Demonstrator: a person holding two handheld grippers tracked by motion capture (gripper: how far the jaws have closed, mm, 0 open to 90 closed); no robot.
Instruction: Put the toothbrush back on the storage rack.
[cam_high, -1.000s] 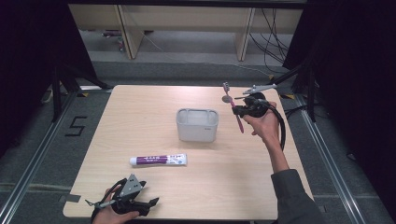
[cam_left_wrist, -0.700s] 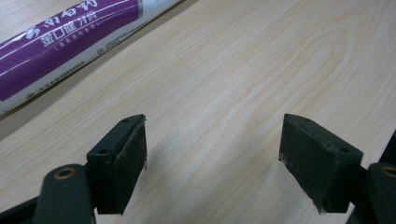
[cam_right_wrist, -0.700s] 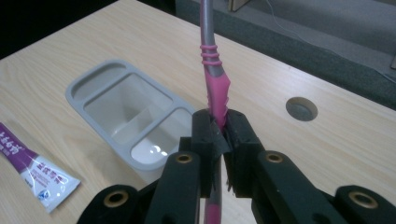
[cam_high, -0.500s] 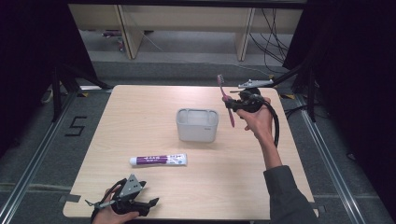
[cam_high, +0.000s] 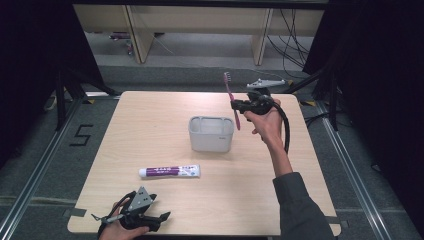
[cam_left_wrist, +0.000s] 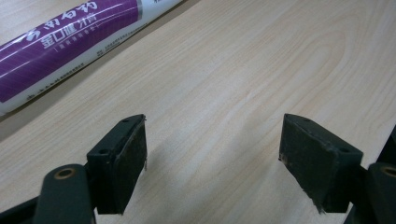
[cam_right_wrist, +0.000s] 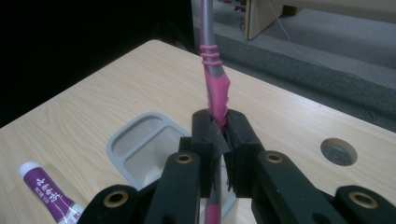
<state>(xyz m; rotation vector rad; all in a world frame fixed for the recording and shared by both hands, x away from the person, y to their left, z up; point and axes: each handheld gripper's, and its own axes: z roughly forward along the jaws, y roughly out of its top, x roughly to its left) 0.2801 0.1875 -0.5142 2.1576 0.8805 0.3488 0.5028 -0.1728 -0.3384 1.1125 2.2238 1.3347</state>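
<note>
Since the earlier frames the right tongs (cam_high: 239, 106) have carried the toothbrush (cam_high: 231, 98) leftward and a little up, from past the holder's right side to just beside its right rim, and the brush has swung from a slant to nearly upright, bristles on top. Those tongs are clamped tight on the pink handle (cam_right_wrist: 217, 100); in the right gripper view the handle runs up from between the pressed pads, pink and ribbed at the grip, then grey above three thin pink rings.

Below and left of the right tongs stands the grey holder (cam_high: 210, 133), a rounded box with two compartments open at the top (cam_right_wrist: 140, 144). Its front carries a small mark too tiny to read.

Nearer the left tongs (cam_high: 150, 220), which rest at the table (cam_high: 150, 110) edge with their pads spread wide and nothing between them (cam_left_wrist: 212, 163), lies the toothpaste tube (cam_high: 170, 171). It sits just ahead of them, white with a purple band. White Chinese characters run along the purple (cam_left_wrist: 65, 35), with a line of finer print underneath that cannot be made out.
</note>
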